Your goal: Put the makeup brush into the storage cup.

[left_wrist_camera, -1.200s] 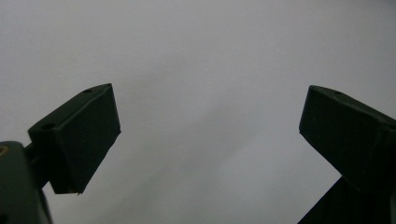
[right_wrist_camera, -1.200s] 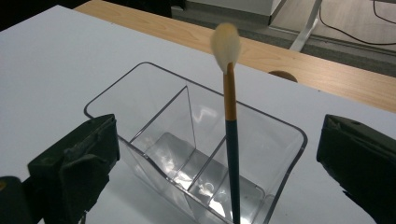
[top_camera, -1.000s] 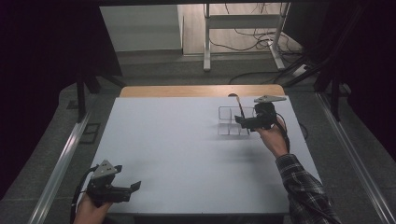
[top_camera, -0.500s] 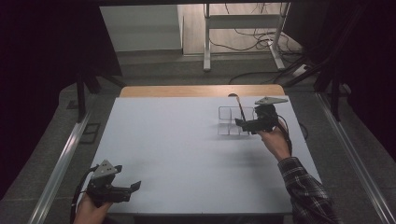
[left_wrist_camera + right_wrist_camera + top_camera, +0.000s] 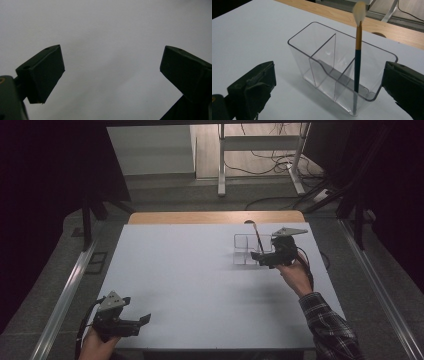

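Observation:
A clear plastic organizer (image 5: pixel 324 62) with several compartments stands on the white table (image 5: pixel 200 285) at the far right (image 5: pixel 248 251). A brush (image 5: pixel 357 65) with a dark and orange handle and a pale tip stands upright in its nearest end compartment (image 5: pixel 259 240). My right gripper (image 5: pixel 329 85) is open just in front of the organizer, one jaw to each side, with nothing held (image 5: pixel 261 258). My left gripper (image 5: pixel 141 324) rests at the near left corner of the table. It is open over bare white surface (image 5: pixel 112 67).
A wooden strip (image 5: pixel 215 217) runs along the table's far edge. Metal rails (image 5: pixel 65 290) flank both sides of the table. Beyond the table lie floor cables and a desk frame (image 5: pixel 260 150). A plaid sleeve (image 5: pixel 330 330) comes in at the lower right.
My right gripper has drawn back slightly toward the near side, away from the organizer. The brush stays upright in its compartment. The left gripper has not moved.

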Action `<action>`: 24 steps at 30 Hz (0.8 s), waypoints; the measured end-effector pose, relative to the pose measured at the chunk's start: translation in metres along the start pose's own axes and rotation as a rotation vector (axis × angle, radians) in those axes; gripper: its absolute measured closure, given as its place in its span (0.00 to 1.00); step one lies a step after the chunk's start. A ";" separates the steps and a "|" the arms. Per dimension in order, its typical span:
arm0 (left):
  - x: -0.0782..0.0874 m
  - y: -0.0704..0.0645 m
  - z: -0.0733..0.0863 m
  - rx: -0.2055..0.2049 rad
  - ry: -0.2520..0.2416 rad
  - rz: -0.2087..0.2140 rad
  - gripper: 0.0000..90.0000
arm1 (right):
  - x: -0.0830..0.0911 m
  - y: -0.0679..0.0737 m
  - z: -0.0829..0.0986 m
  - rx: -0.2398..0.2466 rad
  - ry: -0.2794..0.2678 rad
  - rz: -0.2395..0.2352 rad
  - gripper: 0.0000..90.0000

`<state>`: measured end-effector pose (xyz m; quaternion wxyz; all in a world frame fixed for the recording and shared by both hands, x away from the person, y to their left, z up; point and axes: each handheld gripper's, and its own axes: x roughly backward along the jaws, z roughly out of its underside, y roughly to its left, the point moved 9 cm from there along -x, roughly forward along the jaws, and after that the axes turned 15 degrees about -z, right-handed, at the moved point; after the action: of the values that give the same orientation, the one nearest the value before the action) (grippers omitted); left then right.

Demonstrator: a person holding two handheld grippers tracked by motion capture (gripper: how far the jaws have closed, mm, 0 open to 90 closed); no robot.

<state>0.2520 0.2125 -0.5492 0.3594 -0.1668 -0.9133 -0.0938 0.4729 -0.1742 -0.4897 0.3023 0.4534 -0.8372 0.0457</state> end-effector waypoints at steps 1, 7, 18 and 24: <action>0.000 0.000 0.000 -0.004 0.001 0.000 0.06 | 0.000 0.001 0.001 0.000 0.003 -0.002 0.00; 0.000 0.000 0.000 -0.006 0.002 -0.001 0.07 | 0.004 0.006 0.004 0.005 0.006 -0.012 0.00; 0.000 0.000 0.000 -0.010 0.003 -0.002 0.07 | 0.012 0.013 0.009 0.007 0.003 -0.019 0.00; 0.000 0.000 0.000 -0.009 0.003 -0.002 0.07 | 0.015 0.017 0.013 0.006 0.013 -0.018 0.00</action>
<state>0.2518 0.2122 -0.5494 0.3601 -0.1675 -0.9124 -0.0986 0.4476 -0.1798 -0.4893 0.3065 0.4615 -0.8311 0.0486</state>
